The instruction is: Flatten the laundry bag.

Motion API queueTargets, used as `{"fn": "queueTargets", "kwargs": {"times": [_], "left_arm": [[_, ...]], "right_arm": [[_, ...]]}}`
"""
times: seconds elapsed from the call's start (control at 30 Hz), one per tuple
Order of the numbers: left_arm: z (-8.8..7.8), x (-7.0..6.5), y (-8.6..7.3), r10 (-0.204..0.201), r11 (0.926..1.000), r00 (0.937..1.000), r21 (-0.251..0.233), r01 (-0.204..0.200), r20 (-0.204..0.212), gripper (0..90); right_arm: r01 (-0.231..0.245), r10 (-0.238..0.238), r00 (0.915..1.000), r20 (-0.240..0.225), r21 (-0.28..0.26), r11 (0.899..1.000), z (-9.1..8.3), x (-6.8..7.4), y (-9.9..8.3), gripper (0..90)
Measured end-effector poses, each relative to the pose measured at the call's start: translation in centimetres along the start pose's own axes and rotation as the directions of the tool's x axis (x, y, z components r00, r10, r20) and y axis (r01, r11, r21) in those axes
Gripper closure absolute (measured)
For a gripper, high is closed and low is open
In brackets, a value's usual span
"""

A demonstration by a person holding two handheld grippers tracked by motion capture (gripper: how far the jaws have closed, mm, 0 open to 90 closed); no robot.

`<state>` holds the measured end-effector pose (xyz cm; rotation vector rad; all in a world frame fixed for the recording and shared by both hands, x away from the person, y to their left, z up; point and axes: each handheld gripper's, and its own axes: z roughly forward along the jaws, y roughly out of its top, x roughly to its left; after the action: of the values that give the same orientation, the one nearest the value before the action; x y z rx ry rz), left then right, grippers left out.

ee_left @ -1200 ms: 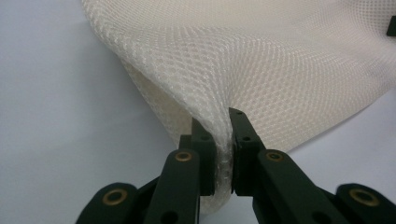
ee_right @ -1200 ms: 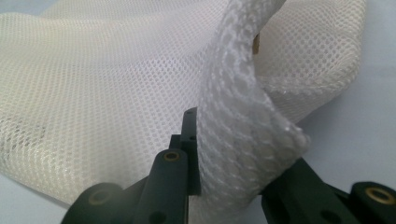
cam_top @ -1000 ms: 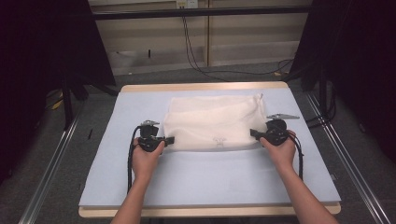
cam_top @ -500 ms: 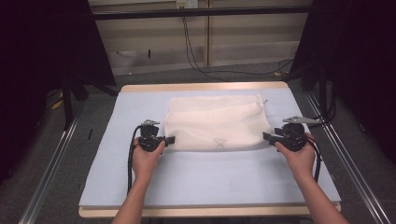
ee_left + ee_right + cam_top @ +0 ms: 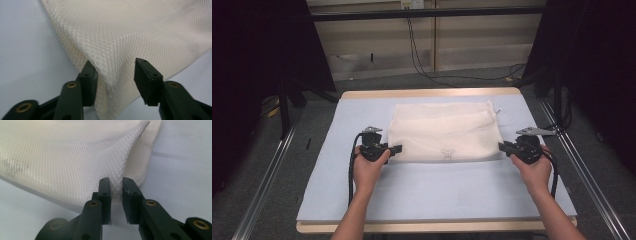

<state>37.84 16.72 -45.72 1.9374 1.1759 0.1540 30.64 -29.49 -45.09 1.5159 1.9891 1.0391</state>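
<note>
Looking at each camera in turn, here's what I get:

High view, bag: a cream mesh bag (image 5: 444,132) lies flat on the pale blue table mat (image 5: 432,195), roughly in the middle, a small printed mark near its front edge.
High view, left gripper (image 5: 396,148): sits at the bag's front left corner, held by the left hand (image 5: 368,167), black cable looping down beside the wrist.
High view, right gripper (image 5: 503,147): parked at the bag's front right corner, in the right hand (image 5: 532,167), tips right against the edge of the mesh.
Left gripper view, jaws: they have just been opening and now stand well apart. The corner of the mesh bag (image 5: 130,35) hangs between them; it lies against the left jaw, while the right jaw looks clear of the cloth. So nothing is pinched.
Right gripper view, jaws: they have just been closing, and only a narrow slot is left. A fold of the mesh bag (image 5: 62,160) is squeezed in that slot, pads pressing on it from both sides.
Right gripper view, bag: the mesh rises off the mat away from the pinched fold.
</note>
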Motion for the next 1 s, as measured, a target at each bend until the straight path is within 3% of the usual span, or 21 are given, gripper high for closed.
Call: {"fn": "queueTargets", "kwargs": {"times": [0.13, 0.53, 0.67, 0.73, 0.83, 0.9, 1.0], "left_arm": [[0.3, 0.1, 0.3, -0.011, 0.9999, 0.9999, 0.003, 0.011, 0.006, 46.0], [1.0, 1.2, 2.3, -0.056, 0.9984, 0.9983, -0.012, 0.056, -0.017, 42.9], [1.4, 1.6, 3.3, -0.094, 0.9951, 0.9956, -0.034, 0.093, -0.009, 43.1], [1.6, 1.8, 3.7, -0.082, 0.9962, 0.9962, -0.034, 0.081, -0.029, 43.5], [1.6, 2.0, 3.9, -0.102, 0.9935, 0.9946, -0.053, 0.101, -0.018, 60.8], [1.4, 1.9, 3.9, -0.098, 0.9938, 0.9946, -0.056, 0.096, -0.032, 72.5], [0.8, 1.7, 4.0, -0.084, 0.9957, 0.9964, -0.04, 0.083, -0.012, 81.1]], "right_arm": [[-0.014, 0.014, 0.9999, -0.001, 0.011, 1.0, 0.2, -0.2, 0.0, 74.9], [-0.021, 0.021, 0.9998, 0.004, 0.006, 1.0, 0.5, -0.3, 0.6, 70.9], [-0.02, 0.02, 0.9998, 0.0, 0.009, 1.0, 0.7, -0.3, 0.5, 71.4], [-0.02, 0.02, 0.9998, 0.001, 0.011, 1.0, 0.7, -0.3, 0.5, 71.5], [-0.018, 0.018, 0.9998, -0.003, 0.007, 1.0, 0.8, -0.4, 0.5, 71.7], [-0.022, 0.022, 0.9997, -0.009, 0.007, 1.0, 0.8, -0.5, 0.5, 72.8], [-0.025, 0.025, 0.9996, -0.012, 0.01, 1.0, 0.7, -0.5, 0.4, 77.1]]}}
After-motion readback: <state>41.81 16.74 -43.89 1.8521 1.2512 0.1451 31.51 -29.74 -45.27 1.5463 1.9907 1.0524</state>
